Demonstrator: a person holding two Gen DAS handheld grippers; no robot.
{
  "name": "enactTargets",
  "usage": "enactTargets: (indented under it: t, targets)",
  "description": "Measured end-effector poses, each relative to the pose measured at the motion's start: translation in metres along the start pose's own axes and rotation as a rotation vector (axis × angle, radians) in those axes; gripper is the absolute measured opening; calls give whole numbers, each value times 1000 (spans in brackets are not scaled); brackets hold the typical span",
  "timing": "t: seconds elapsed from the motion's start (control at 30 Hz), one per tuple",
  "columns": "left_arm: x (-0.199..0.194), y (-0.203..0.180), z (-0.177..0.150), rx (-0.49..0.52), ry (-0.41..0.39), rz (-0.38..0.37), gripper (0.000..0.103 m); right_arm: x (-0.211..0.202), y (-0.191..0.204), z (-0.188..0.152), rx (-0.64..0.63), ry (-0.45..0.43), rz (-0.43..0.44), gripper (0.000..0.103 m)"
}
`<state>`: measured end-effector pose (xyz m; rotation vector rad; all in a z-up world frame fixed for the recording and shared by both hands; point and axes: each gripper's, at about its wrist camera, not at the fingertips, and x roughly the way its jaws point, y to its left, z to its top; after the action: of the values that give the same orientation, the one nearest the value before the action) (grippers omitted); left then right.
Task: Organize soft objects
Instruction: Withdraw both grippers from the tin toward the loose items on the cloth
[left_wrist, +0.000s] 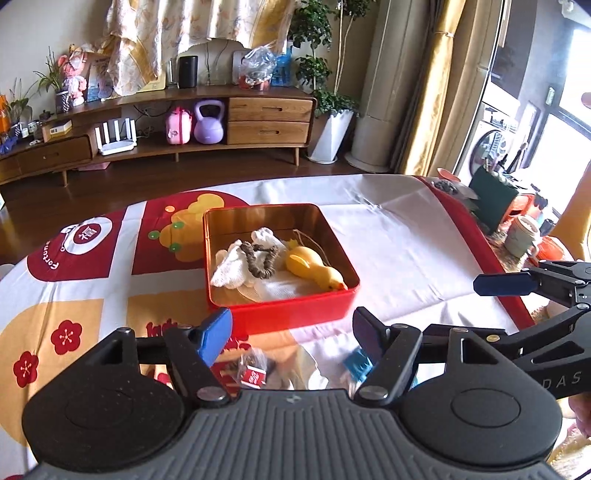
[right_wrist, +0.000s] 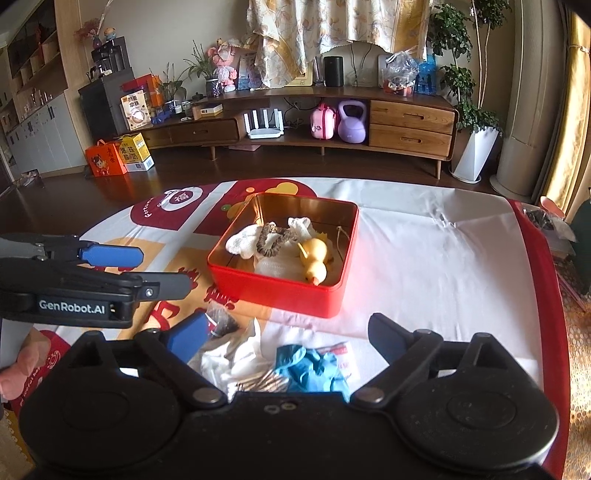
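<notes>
So I've got the red tin (left_wrist: 291, 314) sitting mid-table on the printed tablecloth (left_wrist: 399, 236): square, rounded corners, glossy red outside, brushed gold inside. In it: a smooth yellow rubber duck (left_wrist: 314, 267) lying on its side, fluffy white socks (left_wrist: 231, 267), a brown ruffled scrunchie (left_wrist: 260, 260) looped on top of them, and a flat white mesh cloth (left_wrist: 284, 288) underneath. There's some string behind the duck, hard to make out.

On the near side of the tin, a pile remains on the cloth: a crumpled teal glove (right_wrist: 314, 367), a white crinkly cloth (right_wrist: 236, 360) and a small red-labelled packet (left_wrist: 253, 376). My own gripper bodies cut most of it off, so I can't tell what else is in there.

Left gripper (left_wrist: 290, 336) is tilted down toward the tin, jaws spread, nothing between the blue pads. Right gripper (right_wrist: 286, 338) has the same downward angle, jaws released wide, also empty. Both hang just short of the tin, side by side.
</notes>
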<state>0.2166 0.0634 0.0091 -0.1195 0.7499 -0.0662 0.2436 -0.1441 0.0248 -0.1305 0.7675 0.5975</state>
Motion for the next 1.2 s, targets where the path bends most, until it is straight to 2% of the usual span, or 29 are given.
enactTargets:
  t: [0.23, 0.5, 0.57, 0.63, 0.8, 1.0, 1.2]
  targets:
    - [-20, -1, -20, -10, -1, -35, 84, -19, 2, -24, 2, 16, 3, 99]
    - [-29, 4, -47, -37, 29, -50, 88, -25, -1, -58, 11, 56, 7, 100]
    - [-28, 6, -53, -45, 35, -46, 98, -24, 0, -65, 8, 63, 7, 100]
    - [-26, 7, -60, -49, 37, -52, 102, -23, -1, -71, 7, 69, 7, 100]
    - [-17, 11, -71, -52, 36, -61, 102, -16, -5, -83, 9, 85, 12, 100]
    - [5, 18, -78, -63, 73, -60, 102, 1, -15, -92, 34, 115, 14, 99]
    - [34, 27, -78, -30, 96, 32, 102, 23, -25, -93, 47, 140, 11, 96]
